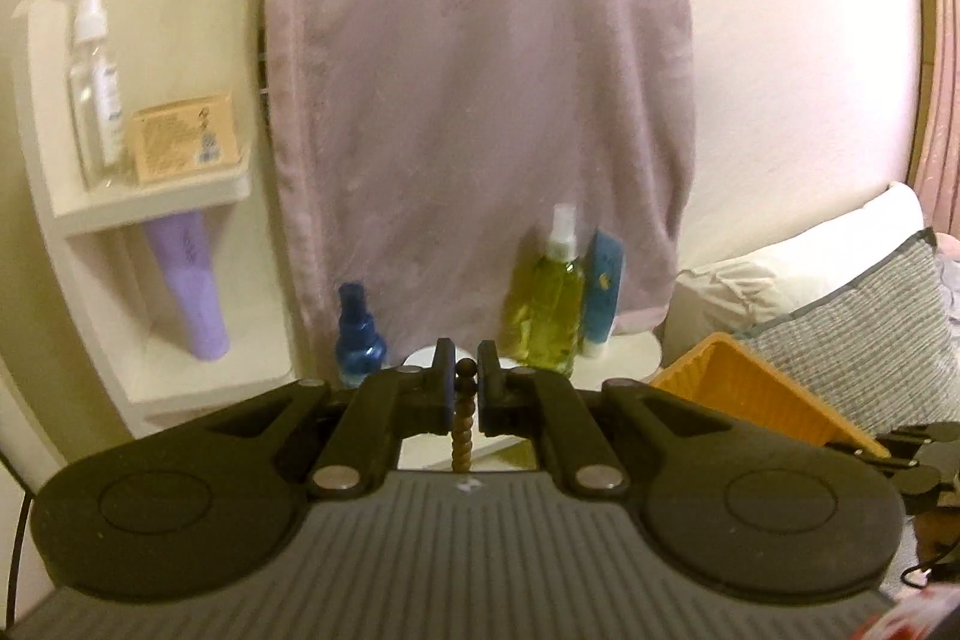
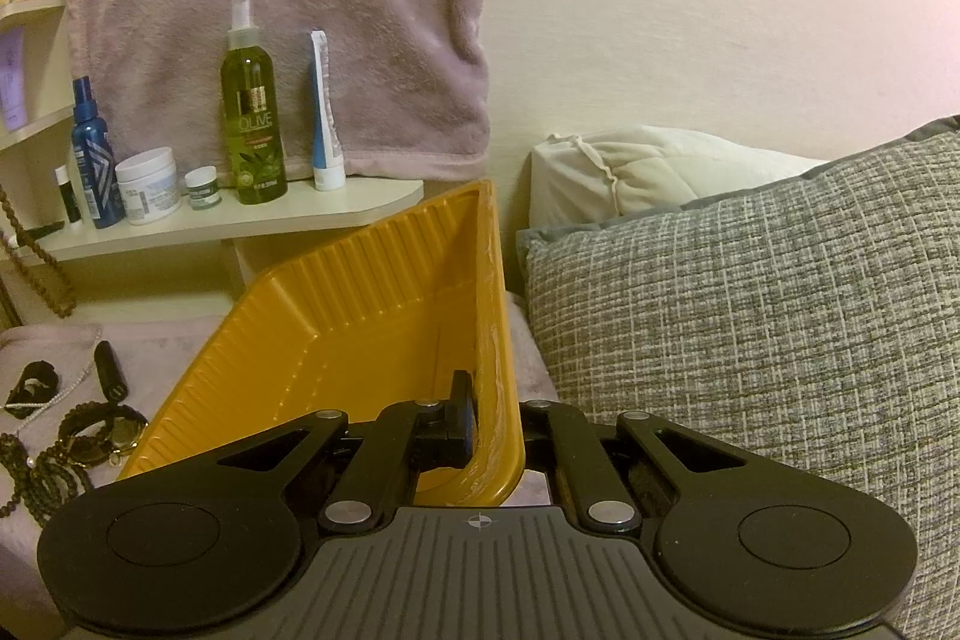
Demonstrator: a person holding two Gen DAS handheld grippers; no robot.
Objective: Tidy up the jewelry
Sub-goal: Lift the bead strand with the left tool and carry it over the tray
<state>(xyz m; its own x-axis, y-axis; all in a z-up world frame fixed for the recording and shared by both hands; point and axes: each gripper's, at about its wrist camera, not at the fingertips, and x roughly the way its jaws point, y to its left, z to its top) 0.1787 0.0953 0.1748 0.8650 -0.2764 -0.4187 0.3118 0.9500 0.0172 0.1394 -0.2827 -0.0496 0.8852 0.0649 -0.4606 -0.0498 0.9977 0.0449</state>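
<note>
Bead necklace lifted; tray tilted to receive it.

The brown bead necklace (image 1: 463, 415) hangs pinched between the left gripper (image 1: 466, 388) jaws, strand trailing below them. The right gripper (image 2: 489, 421) jaws clamp the yellow tray (image 2: 360, 316) rim, tipping it up, apparently for loading. Remaining jewelry (image 2: 72, 436) lies left of those jaws.

Yellow ribbed tray (image 2: 384, 292), brown beads (image 1: 462, 430), mauve towel (image 1: 474, 70)

"OLIVE" on the green spray bottle (image 2: 252, 124) (smaller print below unreadable), other labels too blurred
</note>
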